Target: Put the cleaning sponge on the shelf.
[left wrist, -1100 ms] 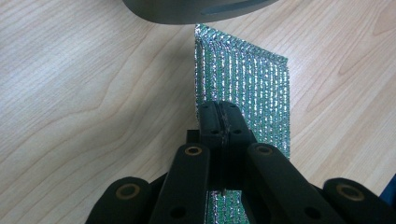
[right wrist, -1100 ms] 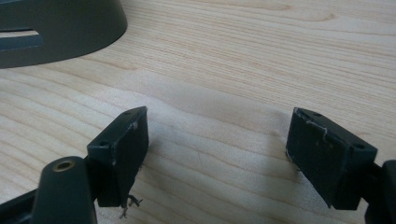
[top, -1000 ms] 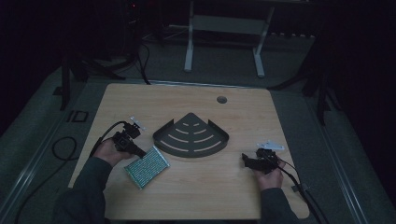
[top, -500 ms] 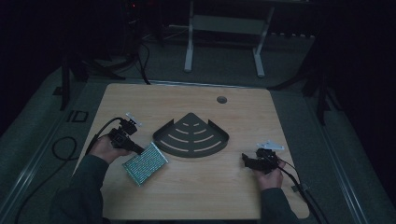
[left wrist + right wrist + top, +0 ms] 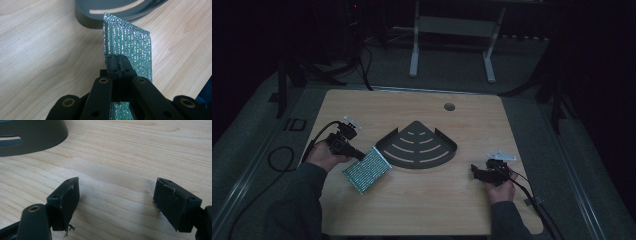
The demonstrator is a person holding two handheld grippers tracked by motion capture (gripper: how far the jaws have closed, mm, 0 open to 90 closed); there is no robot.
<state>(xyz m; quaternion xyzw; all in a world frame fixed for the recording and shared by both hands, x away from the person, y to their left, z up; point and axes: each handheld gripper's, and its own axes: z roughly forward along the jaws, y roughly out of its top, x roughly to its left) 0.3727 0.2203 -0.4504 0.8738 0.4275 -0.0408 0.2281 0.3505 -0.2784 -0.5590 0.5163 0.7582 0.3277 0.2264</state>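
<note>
We found the glittering green pouch [image 5: 367,170] on the bench [image 5: 427,210], near its left front, just beside the left corner of the dark fan-shaped slotted tray [image 5: 418,146]. It was a flat, rectangular foil thing with rows of shiny dots. In the high view its long axis ran on a slant, from the near left up toward the tray, and the end farthest from us pointed at the tray's rim. In the left gripper view the pouch [image 5: 130,50] stood on edge rather than lying flat, its far corner reaching close to the tray's wall [image 5: 90,21]; whether it touched we could not tell.

The left gripper [image 5: 354,152] had its jaws pressed together on the pouch's near edge, pinching the thin foil between them. We judged that this edge grip was chosen because a flat pouch gives nothing else to take hold of, and that tilting it up would let it be carried over the tray's low wall.

The right gripper [image 5: 476,172] rested well apart, near the bench's right front, past the tray's right corner. Its jaws stood spread wide over bare wood with nothing between them, as the right gripper view showed. We took it to be waiting.
</note>
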